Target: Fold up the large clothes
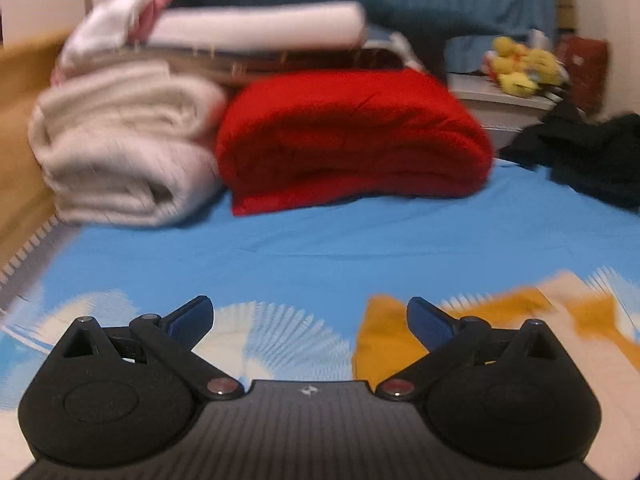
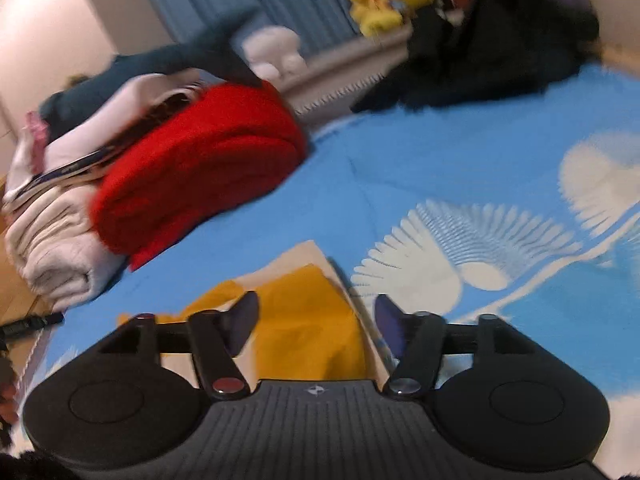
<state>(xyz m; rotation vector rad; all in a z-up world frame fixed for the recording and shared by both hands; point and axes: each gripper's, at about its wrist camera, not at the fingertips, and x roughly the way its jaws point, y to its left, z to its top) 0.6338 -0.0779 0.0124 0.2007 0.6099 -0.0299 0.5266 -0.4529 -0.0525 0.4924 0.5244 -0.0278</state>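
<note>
A yellow and cream garment lies flat on the blue bedsheet; in the right wrist view it sits right under the fingers. My left gripper is open and empty, with the garment beside its right finger. My right gripper is open and empty, hovering over the garment's yellow part. Both views are motion-blurred.
A folded red blanket and a folded cream blanket lie at the far side, with more stacked linens behind. A dark heap of clothes lies at the right. Yellow plush toys sit on a shelf. A wooden bed frame runs along the left.
</note>
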